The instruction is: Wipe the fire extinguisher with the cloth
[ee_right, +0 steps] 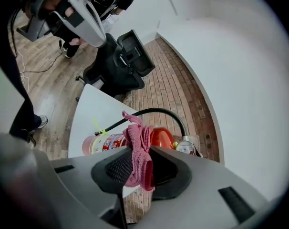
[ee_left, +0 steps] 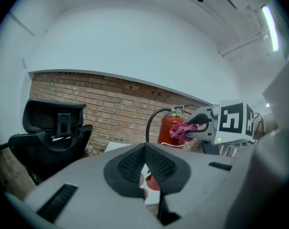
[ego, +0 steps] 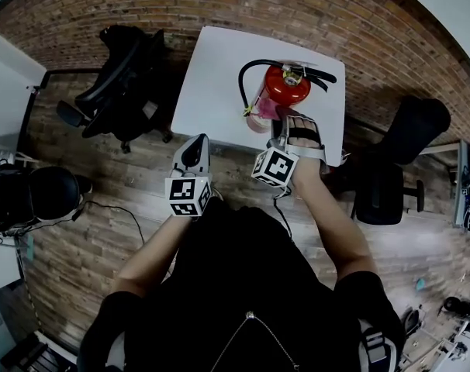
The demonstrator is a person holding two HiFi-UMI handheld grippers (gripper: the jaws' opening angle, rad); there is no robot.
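A red fire extinguisher [ego: 285, 84] with a black hose [ego: 245, 74] stands upright on the white table [ego: 212, 91]. My right gripper [ego: 276, 124] is shut on a pink cloth [ego: 260, 113], which it holds against the near side of the cylinder. In the right gripper view the cloth [ee_right: 139, 151] bunches between the jaws, in front of the extinguisher [ee_right: 159, 136] and its gauge [ee_right: 186, 148]. My left gripper [ego: 195, 141] hovers shut and empty at the table's near edge, left of the extinguisher. From there I see the extinguisher [ee_left: 174, 127] and the cloth [ee_left: 181, 130].
A black office chair [ego: 120, 84] stands left of the table, and another [ego: 406, 142] stands to its right. A brick wall [ego: 219, 2] runs behind the table. The floor is wooden planks. Dark gear [ego: 33, 196] lies at the far left.
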